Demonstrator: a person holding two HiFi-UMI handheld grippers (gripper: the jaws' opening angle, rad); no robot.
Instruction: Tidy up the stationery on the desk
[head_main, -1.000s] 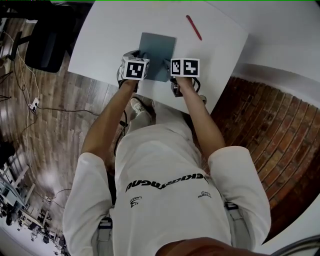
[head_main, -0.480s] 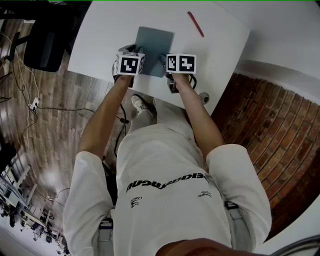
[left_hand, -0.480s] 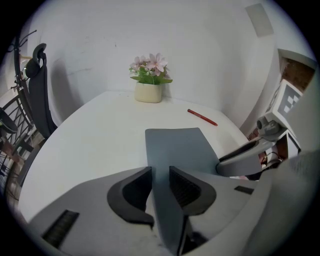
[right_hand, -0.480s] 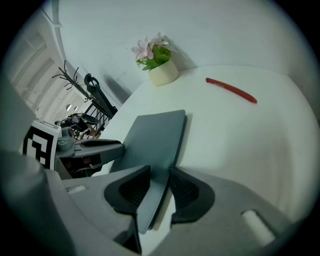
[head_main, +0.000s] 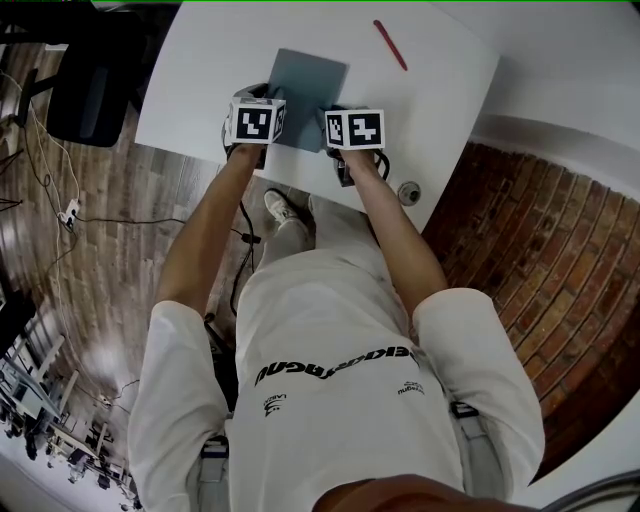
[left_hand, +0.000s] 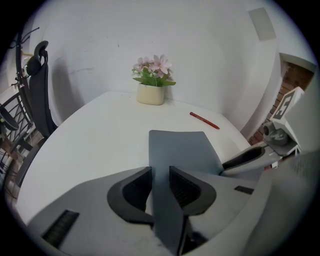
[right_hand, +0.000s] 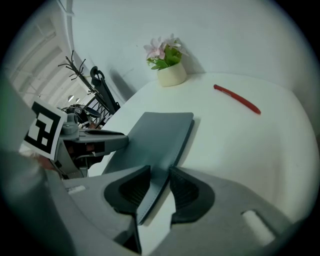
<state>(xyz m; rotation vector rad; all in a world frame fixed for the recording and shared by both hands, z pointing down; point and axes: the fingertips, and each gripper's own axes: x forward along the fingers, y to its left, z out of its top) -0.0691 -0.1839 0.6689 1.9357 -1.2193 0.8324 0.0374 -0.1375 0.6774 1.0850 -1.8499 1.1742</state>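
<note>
A grey notebook (head_main: 311, 82) lies flat on the white desk (head_main: 200, 70). Both grippers hold its near edge. My left gripper (head_main: 273, 122) is shut on the near left corner, and the cover runs between its pads (left_hand: 160, 187). My right gripper (head_main: 331, 118) is shut on the near right corner, where the cover's edge sits pinched in the jaws (right_hand: 158, 187). The notebook (left_hand: 182, 147) (right_hand: 157, 135) stretches away from both. A red pen (head_main: 390, 45) (left_hand: 204, 120) (right_hand: 237, 99) lies apart from it, farther back on the right.
A cream pot of pink flowers (left_hand: 151, 92) (right_hand: 170, 72) stands at the desk's far edge by the wall. A black office chair (head_main: 95, 85) is left of the desk. A brick wall (head_main: 530, 260) lies to the right, wooden floor below.
Both grippers have moved farther over the desk, and the notebook between them has slid away from the near edge.
</note>
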